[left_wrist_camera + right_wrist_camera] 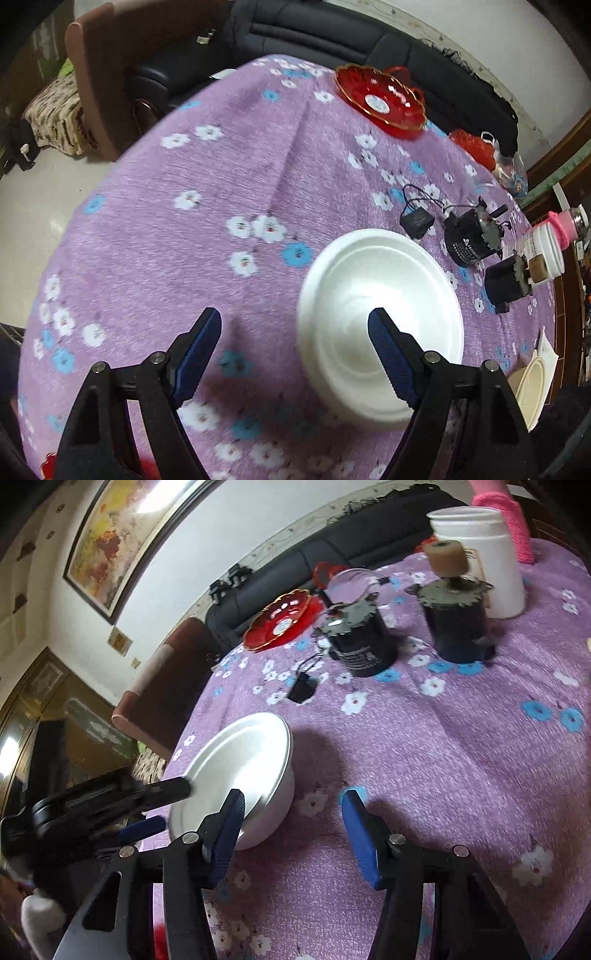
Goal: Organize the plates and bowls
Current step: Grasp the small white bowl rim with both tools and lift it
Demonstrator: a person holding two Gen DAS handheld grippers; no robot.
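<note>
A stack of white bowls (380,325) stands on the purple flowered tablecloth (184,240). My left gripper (295,325) is open, its right finger over the bowl and its left finger outside the rim. In the right wrist view the same bowls (243,771) sit at the left, with the left gripper (159,808) reaching in from the left. My right gripper (291,808) is open and empty just right of the bowls. A red glass plate (380,98) lies at the table's far edge; it also shows in the right wrist view (280,618).
Two black cylindrical motors (360,646) (458,624), a small black adapter (303,690), a white jar (484,557) and a pink item (513,520) stand on the right side. A cream lid (532,384) lies near the right edge. A dark sofa (332,33) and brown chair (99,74) stand behind the table.
</note>
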